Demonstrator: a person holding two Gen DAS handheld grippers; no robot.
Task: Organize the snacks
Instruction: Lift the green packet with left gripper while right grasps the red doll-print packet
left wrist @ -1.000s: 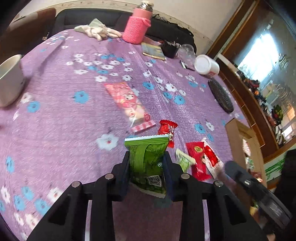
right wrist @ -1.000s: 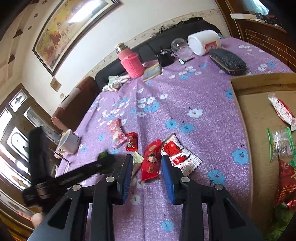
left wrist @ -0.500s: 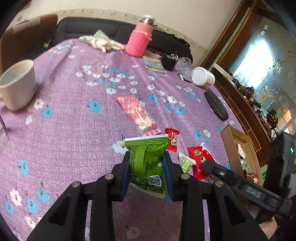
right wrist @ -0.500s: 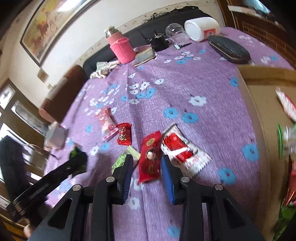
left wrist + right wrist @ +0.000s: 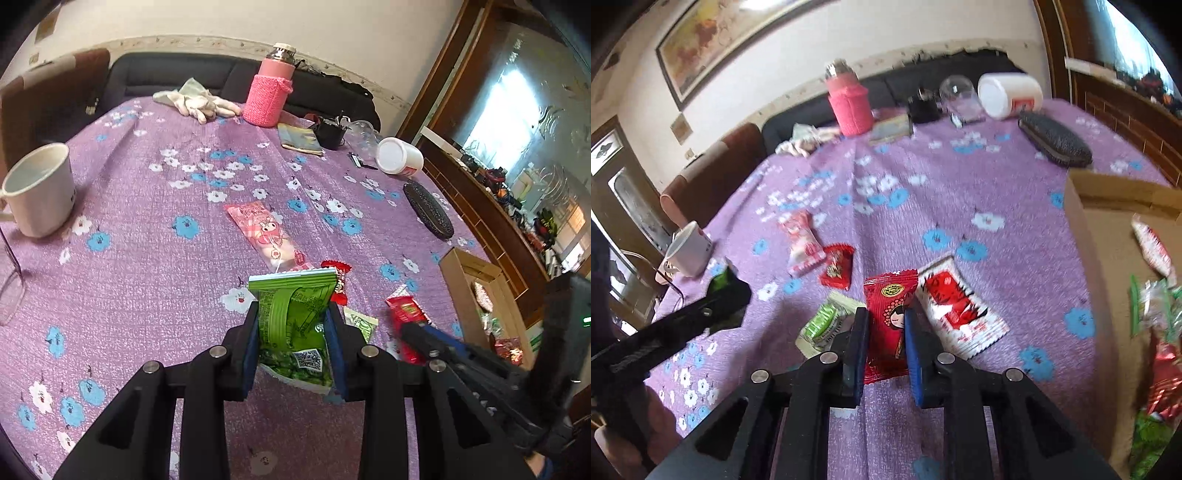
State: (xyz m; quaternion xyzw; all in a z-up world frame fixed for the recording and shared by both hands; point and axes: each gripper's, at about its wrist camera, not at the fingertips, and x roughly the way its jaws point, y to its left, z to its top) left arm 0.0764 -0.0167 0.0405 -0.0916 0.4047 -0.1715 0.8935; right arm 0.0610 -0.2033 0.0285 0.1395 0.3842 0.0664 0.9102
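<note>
My left gripper point(image 5: 293, 308) is shut on a green snack packet point(image 5: 291, 288), held upright just above the purple flowered tablecloth. My right gripper point(image 5: 885, 314) straddles a red packet with a doll face point(image 5: 890, 291); its jaws are closing and the blue pads touch both of the packet's sides. Beside that packet lie a red-and-white packet point(image 5: 956, 302), a small green-and-white packet point(image 5: 823, 321), a small red candy point(image 5: 836, 266) and a pink packet point(image 5: 799, 240). At the right stands a cardboard box point(image 5: 1089, 229) holding several snacks.
A white mug point(image 5: 37, 188) stands at the left. Along the far edge are a pink-sleeved bottle point(image 5: 269, 96), white gloves point(image 5: 195, 101), a tipped white jar point(image 5: 399, 155) and a black case point(image 5: 428, 210). A person's hand holds the left gripper's handle.
My right gripper moved forward over the red doll-face packet and its jaws narrowed onto it. The left gripper kept its hold on the green packet and tilted slightly.
</note>
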